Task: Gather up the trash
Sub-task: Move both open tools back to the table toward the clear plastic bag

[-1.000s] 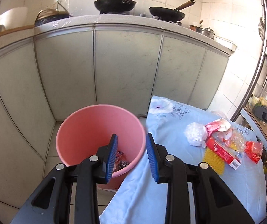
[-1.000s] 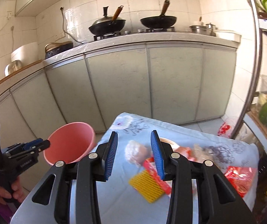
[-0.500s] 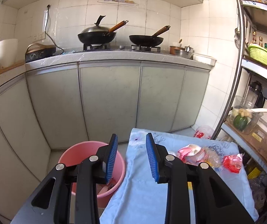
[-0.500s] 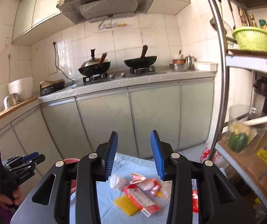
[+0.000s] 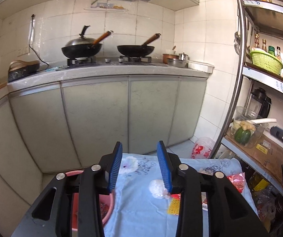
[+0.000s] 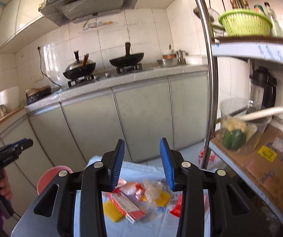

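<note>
A pink bin (image 5: 105,201) stands on the floor left of a low table under a light blue cloth (image 5: 141,207); it also shows in the right wrist view (image 6: 48,177). Trash lies on the cloth: a clear crumpled wrapper (image 5: 158,187), a yellow mesh piece (image 6: 111,210), a red-and-white box (image 6: 126,205), clear plastic (image 6: 153,190) and a red wrapper (image 6: 178,206). My left gripper (image 5: 139,167) is open and empty, raised above the cloth's left part. My right gripper (image 6: 142,164) is open and empty, raised above the trash pile.
Kitchen cabinets (image 5: 102,118) with two woks (image 5: 82,49) on the hob stand behind. A metal shelf rack (image 6: 240,158) with a green pepper jar (image 6: 234,138) is at the right. A plastic bag (image 5: 202,150) lies on the floor.
Both grippers have risen and tilted up, away from the bin and table. The trash and bin now sit low in both views. Both stay open and empty.
</note>
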The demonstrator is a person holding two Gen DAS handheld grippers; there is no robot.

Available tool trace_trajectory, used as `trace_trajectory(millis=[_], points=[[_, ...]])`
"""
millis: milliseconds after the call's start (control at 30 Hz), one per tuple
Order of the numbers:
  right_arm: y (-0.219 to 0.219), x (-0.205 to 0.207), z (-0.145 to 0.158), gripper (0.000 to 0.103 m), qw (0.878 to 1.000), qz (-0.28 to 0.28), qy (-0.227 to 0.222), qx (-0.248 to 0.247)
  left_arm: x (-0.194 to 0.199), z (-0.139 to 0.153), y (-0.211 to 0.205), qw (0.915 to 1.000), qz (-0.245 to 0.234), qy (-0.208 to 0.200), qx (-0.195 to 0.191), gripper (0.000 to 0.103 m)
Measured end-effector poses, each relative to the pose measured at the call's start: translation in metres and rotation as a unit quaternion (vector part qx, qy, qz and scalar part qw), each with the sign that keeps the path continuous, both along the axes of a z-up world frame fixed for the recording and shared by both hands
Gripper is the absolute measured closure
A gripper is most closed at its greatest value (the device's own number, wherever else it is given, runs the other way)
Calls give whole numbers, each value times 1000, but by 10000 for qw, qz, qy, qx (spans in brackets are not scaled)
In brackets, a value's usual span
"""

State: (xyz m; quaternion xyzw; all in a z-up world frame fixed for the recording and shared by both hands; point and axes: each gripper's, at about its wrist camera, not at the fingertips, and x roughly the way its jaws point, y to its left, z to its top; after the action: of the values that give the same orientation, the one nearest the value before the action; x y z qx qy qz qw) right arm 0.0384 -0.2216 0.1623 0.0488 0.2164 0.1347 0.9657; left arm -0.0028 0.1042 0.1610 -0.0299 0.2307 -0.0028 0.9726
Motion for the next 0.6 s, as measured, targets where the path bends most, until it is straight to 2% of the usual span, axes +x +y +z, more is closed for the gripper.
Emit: trace_trajectory(millis=[67,200,367,467,600], points=[[0,2,-16,51,9996,-173,127,-190,14,-15,-11,9997,-201,115,-57,66],[-2,7,-48,49,9963,-475,387,-601,36,-48,-35,9981,-531,311,-89,66],[-18,10,-72,49,9953,-582,618,-466,50,-89,-59,9939,-920,615,-12,66],[-31,11,-82,49,9964,-503,633,-271,56,-108,-61,9927,-949,740,96,66],[-48,11,-94,49,9959,-653,615,-102,69,-128,-51,9908,-921,992,-63,65]])
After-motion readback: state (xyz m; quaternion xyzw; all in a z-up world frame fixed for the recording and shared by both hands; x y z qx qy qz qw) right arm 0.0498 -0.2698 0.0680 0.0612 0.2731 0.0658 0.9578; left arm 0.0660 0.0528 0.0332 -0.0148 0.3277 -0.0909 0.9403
